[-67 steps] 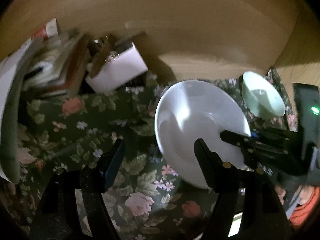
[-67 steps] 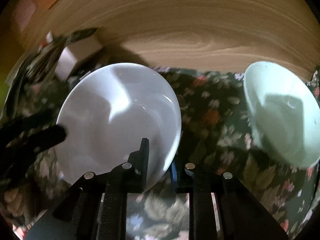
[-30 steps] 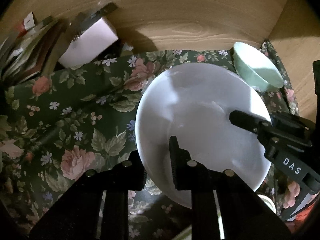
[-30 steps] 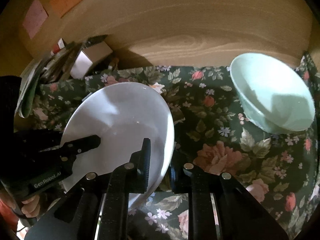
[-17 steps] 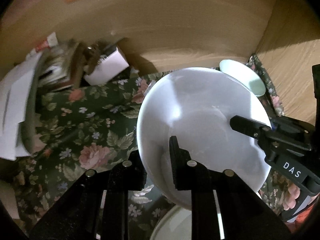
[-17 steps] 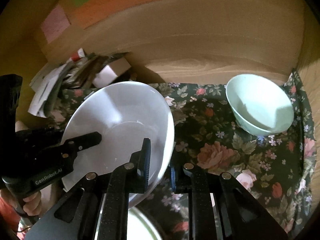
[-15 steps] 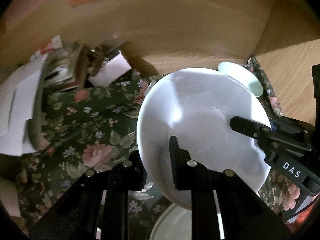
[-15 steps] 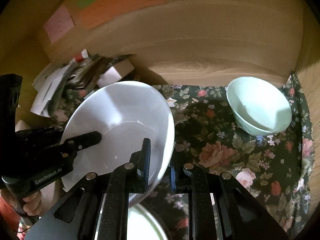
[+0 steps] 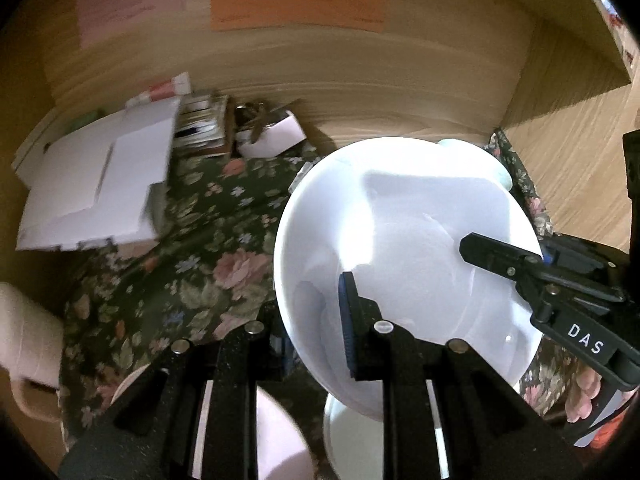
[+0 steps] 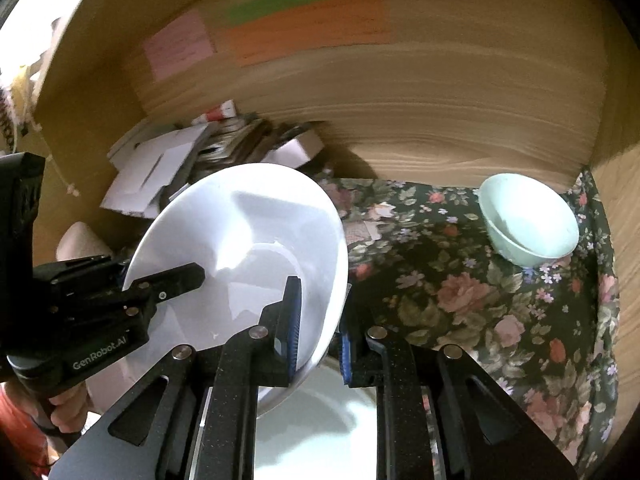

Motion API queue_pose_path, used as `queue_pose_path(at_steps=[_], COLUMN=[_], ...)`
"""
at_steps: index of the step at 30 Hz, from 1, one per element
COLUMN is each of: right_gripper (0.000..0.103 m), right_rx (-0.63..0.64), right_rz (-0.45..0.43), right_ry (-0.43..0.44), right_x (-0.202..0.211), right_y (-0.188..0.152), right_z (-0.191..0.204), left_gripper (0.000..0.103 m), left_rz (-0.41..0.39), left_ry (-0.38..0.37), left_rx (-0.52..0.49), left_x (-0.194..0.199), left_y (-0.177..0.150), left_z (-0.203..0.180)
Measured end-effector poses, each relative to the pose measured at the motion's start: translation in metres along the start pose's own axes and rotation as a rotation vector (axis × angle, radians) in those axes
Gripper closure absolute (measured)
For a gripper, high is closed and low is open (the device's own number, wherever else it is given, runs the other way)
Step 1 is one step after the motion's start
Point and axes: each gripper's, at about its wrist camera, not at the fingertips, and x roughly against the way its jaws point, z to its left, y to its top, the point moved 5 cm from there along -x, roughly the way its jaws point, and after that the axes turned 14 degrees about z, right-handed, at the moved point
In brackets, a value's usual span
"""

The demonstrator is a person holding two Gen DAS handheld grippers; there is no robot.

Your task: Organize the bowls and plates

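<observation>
Both tools gripped one white plate [image 9: 404,240] by opposite rims. Left tool [image 9: 312,320] was clamped on its near-left rim, lower centre of left wrist view; right tool [image 10: 318,328] was pinched on its right edge, lower centre of right wrist view. Plate was tilted, held off the floral-cloth bench [image 10: 460,292], w/ another white dish [image 10: 320,432] at bottom of frame below it. Mint-green bowl [image 10: 528,220] sat on the cloth at right, well apart. Papers [image 9: 92,184] were piled at left.

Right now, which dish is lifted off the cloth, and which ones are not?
The large white plate, clamped at its rim by both grippers. The mint-green bowl rests on the floral cloth.
</observation>
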Motion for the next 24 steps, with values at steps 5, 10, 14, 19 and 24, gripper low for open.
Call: queue_pose_path(at_steps=[5, 10, 14, 19, 24], right_gripper=[0.088, 0.088, 0.088, 0.088, 0.088], right_rx=[0.052, 0.093, 0.123, 0.147, 0.169], right_rz=[-0.027, -0.021, -0.015, 0.0, 0.024], right_ry=[0.033, 0.062, 0.085, 0.116, 0.143], right_x=[-0.001, -0.007, -0.013, -0.021, -0.032], right_y=[-0.009, -0.019, -0.026, -0.033, -0.039], right_z=[0.027, 0.058, 0.079, 0.101, 0.121], left_gripper=[0.084, 0.084, 0.084, 0.084, 0.084], left_rz=[-0.017, -0.028, -0.034, -0.031, -0.025], left_ry=[0.012, 0.028, 0.04, 0.056, 0.069], left_rx=[0.038, 0.082, 0.119, 0.162, 0.198], left_x=[0.016, 0.032, 0.043, 0.05, 0.055], left_y=[-0.023, -0.046, -0.062, -0.082, -0.101], left_z=[0.018, 0.041, 0.063, 0.084, 0.103])
